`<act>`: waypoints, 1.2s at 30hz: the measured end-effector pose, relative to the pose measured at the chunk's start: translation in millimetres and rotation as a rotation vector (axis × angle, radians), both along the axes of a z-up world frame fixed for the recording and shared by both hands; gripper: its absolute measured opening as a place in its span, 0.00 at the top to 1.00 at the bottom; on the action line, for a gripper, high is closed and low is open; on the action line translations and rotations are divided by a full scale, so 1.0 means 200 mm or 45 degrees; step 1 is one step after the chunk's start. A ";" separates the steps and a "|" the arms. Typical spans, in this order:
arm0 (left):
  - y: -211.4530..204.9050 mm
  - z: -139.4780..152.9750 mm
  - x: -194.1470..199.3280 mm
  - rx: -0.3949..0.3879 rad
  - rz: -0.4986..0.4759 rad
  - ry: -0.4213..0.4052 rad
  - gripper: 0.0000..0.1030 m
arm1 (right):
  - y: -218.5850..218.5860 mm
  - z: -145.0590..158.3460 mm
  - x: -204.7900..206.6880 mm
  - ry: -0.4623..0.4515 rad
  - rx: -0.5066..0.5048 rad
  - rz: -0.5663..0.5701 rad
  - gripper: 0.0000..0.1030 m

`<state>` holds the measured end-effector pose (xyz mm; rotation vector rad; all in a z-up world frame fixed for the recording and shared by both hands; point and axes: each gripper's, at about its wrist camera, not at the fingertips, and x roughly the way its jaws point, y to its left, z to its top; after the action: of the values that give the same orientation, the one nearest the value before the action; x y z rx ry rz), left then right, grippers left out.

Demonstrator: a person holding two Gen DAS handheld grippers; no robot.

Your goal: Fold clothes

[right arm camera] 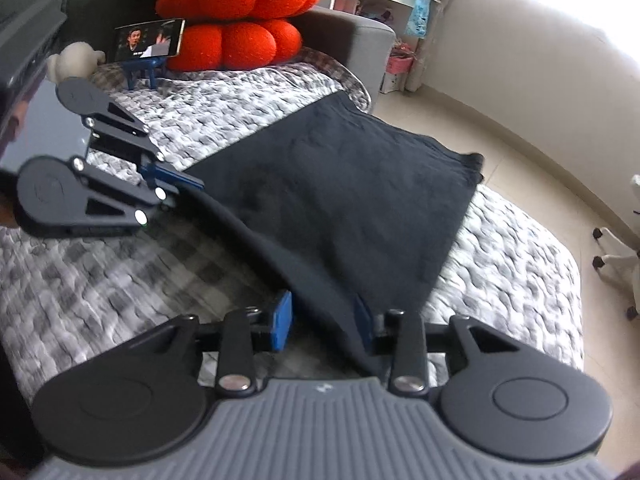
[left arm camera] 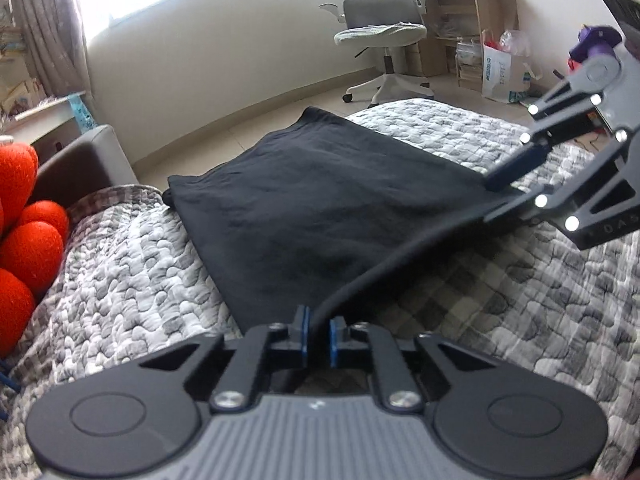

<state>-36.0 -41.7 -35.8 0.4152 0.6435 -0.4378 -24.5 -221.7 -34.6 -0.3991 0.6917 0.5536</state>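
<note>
The work surface is a bed covered by a grey-and-white checked quilt (left arm camera: 132, 280), set in a room with a pale tiled floor (left arm camera: 256, 120) and a cream wall under a bright window. A grey office chair (left arm camera: 380, 28) stands on the floor beyond the far edge of the bed, next to a wooden desk with a white paper bag (left arm camera: 500, 72) at its foot. At the head of the bed lies an orange segmented cushion (right arm camera: 236, 12), with a phone (right arm camera: 150, 42) propped on a blue stand just in front of it.

A black garment (left arm camera: 320, 208) lies across the quilt. Its far portion rests flat, and its far edge reaches the edge of the bed. Its near edge is lifted off the quilt and hangs as a slack curved hem between the two grippers.

The left gripper (left arm camera: 319, 338) has its blue-padded fingers drawn close together, clamped on the near edge of the black garment at one corner; the hem rises from between the fingers. In the right wrist view the same gripper (right arm camera: 176, 184) appears at the left, with cloth leaving its tip.

The right gripper (right arm camera: 324, 320) holds the opposite end of the same edge. Its fingers stand wider than those of the left, with a thick fold of cloth filling the gap between the blue pads (right arm camera: 282, 320). In the left wrist view this gripper (left arm camera: 500, 196) enters from the right, pinching the garment above the quilt.
</note>
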 end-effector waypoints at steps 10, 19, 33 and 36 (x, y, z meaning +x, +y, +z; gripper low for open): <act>0.02 0.01 0.02 -0.038 0.016 0.015 0.90 | 0.00 -0.08 -0.01 -0.014 -0.143 0.031 0.63; 0.02 0.02 0.02 -0.051 0.024 0.014 0.90 | -0.01 -0.08 -0.02 -0.053 -0.162 0.051 0.88; 0.01 -0.03 0.00 0.067 0.038 -0.010 0.84 | -0.01 -0.08 -0.02 -0.045 -0.162 0.044 0.91; 0.01 -0.03 0.00 0.065 0.045 -0.007 0.84 | 0.01 -0.10 -0.04 -0.076 -0.225 0.050 0.75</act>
<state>-36.2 -40.0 -41.2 0.4526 0.6564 -0.3875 -31.8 -220.6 -55.6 -0.5933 0.6788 0.5174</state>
